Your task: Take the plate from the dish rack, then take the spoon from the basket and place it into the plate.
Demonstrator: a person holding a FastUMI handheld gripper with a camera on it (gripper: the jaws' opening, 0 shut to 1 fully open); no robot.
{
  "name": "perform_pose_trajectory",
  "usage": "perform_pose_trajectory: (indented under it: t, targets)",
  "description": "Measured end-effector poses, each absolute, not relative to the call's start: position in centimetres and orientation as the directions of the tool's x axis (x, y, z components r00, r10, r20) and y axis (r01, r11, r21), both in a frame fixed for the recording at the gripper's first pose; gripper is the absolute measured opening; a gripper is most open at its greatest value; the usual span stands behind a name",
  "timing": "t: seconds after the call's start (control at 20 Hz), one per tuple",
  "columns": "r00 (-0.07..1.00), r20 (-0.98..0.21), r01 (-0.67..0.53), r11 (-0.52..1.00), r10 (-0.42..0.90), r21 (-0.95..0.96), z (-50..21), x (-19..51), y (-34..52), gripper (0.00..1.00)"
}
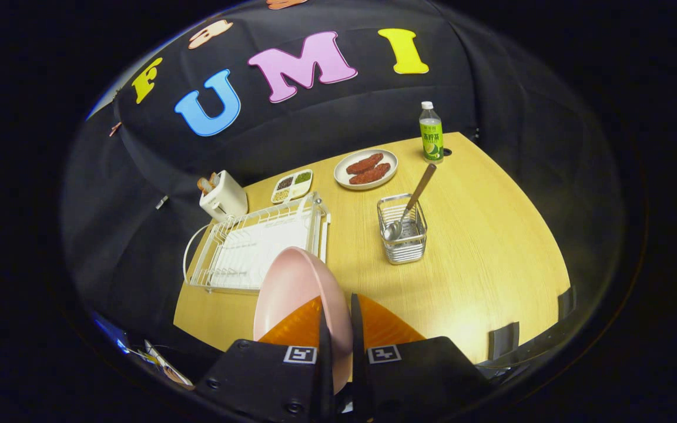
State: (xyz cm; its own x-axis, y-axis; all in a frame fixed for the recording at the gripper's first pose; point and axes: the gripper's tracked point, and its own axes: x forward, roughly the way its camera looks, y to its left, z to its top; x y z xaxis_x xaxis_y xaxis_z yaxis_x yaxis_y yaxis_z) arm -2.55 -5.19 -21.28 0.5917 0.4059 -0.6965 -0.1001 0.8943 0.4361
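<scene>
**Plate clamped, held over the table**

The gripper point(338, 329) had both fingers pressed on the pink plate's point(294, 288) rim, holding it on edge above the table point(491, 247), just in front of the white rack point(256, 244). The spoon point(412, 202) stood tilted in the wire basket point(403, 235), well beyond the fingers and beside the rack. Farther back sat a toaster point(224, 197), a divided tray point(292, 185), a dish of sausages point(366, 168) and a bottle point(431, 132).
</scene>
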Motion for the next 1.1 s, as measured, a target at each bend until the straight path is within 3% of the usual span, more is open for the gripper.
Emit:
perform_pose_trajectory:
  t: [0.45,0.95,1.05,1.1]
  targets:
    - [0.412,-0.755,-0.007,0.830,0.511,0.558,-32.7,-3.4,-7.7,0.17]
    - [0.351,-0.740,-0.086,0.807,0.573,0.584,-37.1,-2.3,-8.1,0.22]
    - [0.367,-0.729,-0.084,0.801,0.578,0.593,-36.5,-2.1,-8.5,0.38]
    - [0.372,-0.723,-0.079,0.795,0.583,0.601,-36.2,-2.0,-8.7,0.58]
